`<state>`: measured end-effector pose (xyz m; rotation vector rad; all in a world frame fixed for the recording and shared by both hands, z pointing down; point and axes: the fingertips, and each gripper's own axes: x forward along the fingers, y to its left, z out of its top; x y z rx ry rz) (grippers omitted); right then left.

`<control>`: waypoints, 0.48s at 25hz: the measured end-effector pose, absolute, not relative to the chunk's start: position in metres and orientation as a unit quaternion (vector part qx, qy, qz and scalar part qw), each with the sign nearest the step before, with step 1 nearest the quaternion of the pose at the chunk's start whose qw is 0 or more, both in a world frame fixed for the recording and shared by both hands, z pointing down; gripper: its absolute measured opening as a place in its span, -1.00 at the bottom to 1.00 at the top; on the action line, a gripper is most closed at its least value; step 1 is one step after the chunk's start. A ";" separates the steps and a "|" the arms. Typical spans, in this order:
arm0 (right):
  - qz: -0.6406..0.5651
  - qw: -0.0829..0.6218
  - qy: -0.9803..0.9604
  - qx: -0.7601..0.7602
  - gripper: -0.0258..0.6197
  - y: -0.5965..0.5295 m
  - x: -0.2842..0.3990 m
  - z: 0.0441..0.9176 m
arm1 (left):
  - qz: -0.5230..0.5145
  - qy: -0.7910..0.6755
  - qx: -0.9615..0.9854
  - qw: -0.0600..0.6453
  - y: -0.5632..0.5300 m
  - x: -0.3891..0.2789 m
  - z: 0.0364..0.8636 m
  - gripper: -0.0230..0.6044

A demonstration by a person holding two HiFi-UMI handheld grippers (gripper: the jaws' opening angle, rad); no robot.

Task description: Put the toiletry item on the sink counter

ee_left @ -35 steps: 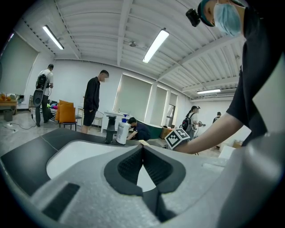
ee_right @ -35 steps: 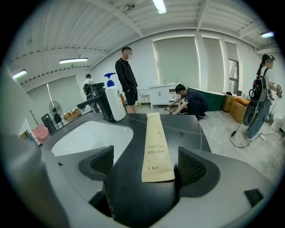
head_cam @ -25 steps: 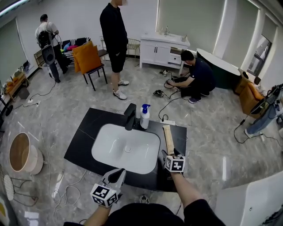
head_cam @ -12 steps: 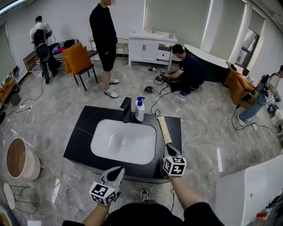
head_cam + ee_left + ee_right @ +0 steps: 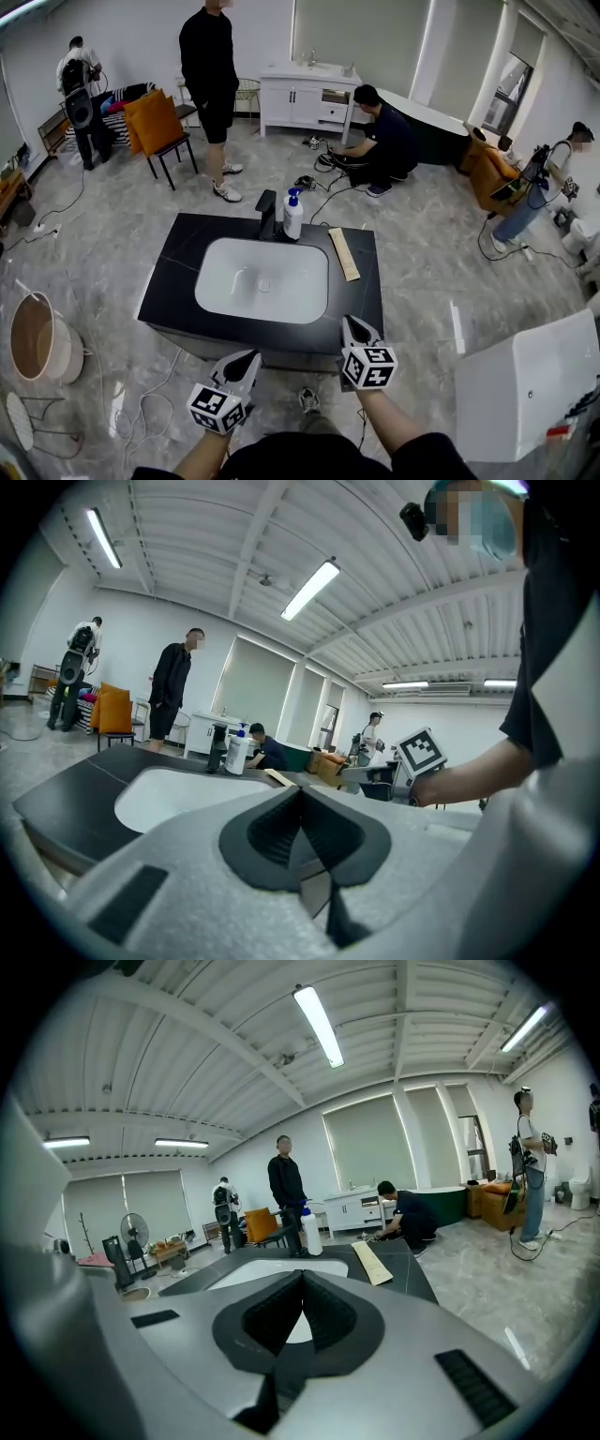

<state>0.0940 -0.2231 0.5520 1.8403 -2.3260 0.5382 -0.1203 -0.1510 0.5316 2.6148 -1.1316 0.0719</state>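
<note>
On counter (image 5: 176,277) right of basin (image 5: 223,281), toiletry item (image 5: 343,253) flat — long axis pointing away; left claw (image 5: 250,357), right claw (image 5: 350,322) clenched empty.

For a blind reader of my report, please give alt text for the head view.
A black sink counter with a white basin carries a faucet, a white pump bottle and a flat tan strip. At its near edge, the left hand-held gripper and right hand-held gripper are shut and empty.

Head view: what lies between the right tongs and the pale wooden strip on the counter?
In the head view, only bare black counter separates the right tongs from the pale flat wooden strip.
</note>
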 end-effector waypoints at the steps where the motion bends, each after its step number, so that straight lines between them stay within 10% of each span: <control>1: 0.177 0.061 -0.772 0.608 -0.92 -0.214 0.090 0.550 | 0.025 -0.392 0.908 0.145 -0.145 -0.123 0.531 -0.90; 12: 0.154 0.020 -0.784 0.601 -0.92 -0.126 0.041 0.520 | 0.020 -0.383 0.915 0.129 -0.089 -0.154 0.524 -0.90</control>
